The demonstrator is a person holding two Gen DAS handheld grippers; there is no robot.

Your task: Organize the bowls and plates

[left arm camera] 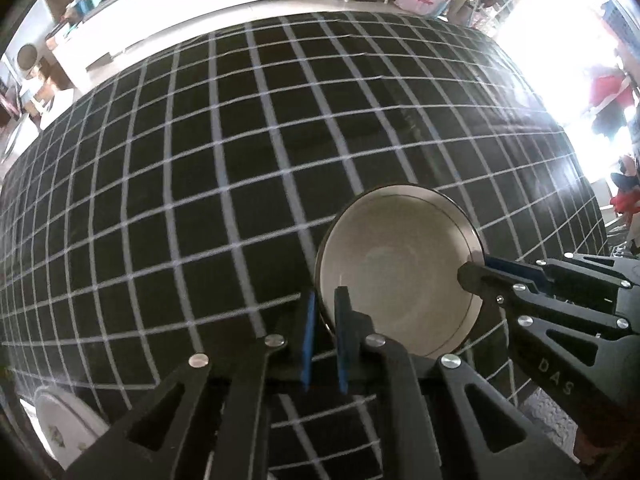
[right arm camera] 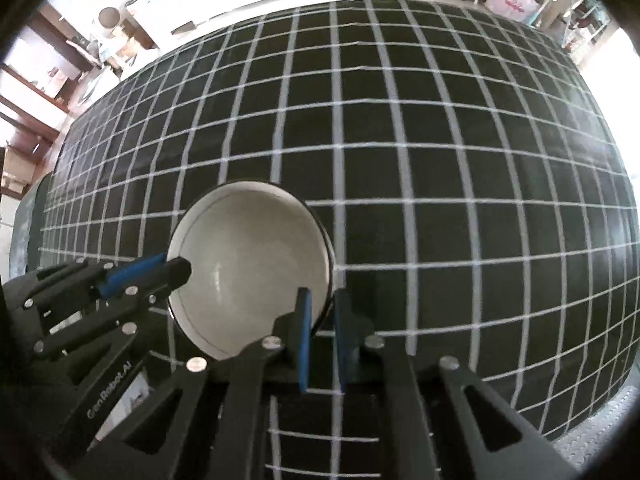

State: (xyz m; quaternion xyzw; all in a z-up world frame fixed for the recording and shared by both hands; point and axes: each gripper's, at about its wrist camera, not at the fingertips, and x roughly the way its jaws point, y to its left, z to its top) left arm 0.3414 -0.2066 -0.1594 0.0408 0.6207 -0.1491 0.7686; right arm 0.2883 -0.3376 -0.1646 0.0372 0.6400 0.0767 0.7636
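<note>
**Ana:** Black cloth with a white grid [left arm camera: 200,184] covers the whole table in the left wrist view, with cluttered shelves and a glaring window behind it. And look at the left gripper [left arm camera: 326,320]: its blue pads are clamped on the near-left rim of the bowl [left arm camera: 396,264], one pad outside the wall, one inside.

**Ben:** The right gripper [left arm camera: 474,276] comes in from the right edge and bites the opposite rim. My read: two grips on opposite sides keep the bowl level while it is carried.

**Ana:** Is it lifted or resting on the cloth?

**Ben:** Can't tell; its base is hidden behind its own wall. Bottom left, a white plate [left arm camera: 68,428] with a small printed motif is cut off by the lens edge and the gripper's linkage, well apart from the bowl.

**Ana:** Over to the right wrist view. Same grid cloth [right arm camera: 440,160], bare beyond the bowl. The right gripper [right arm camera: 322,320] is closed tight on the bowl's [right arm camera: 252,264] near-right rim.

**Ben:** And the left gripper [right arm camera: 178,270] pinches the far-left rim; only its tip and one blue pad show clearly. No plate visible here, so where the bowl is headed is anyone's guess. Motion blur softens the background shelves.
</note>
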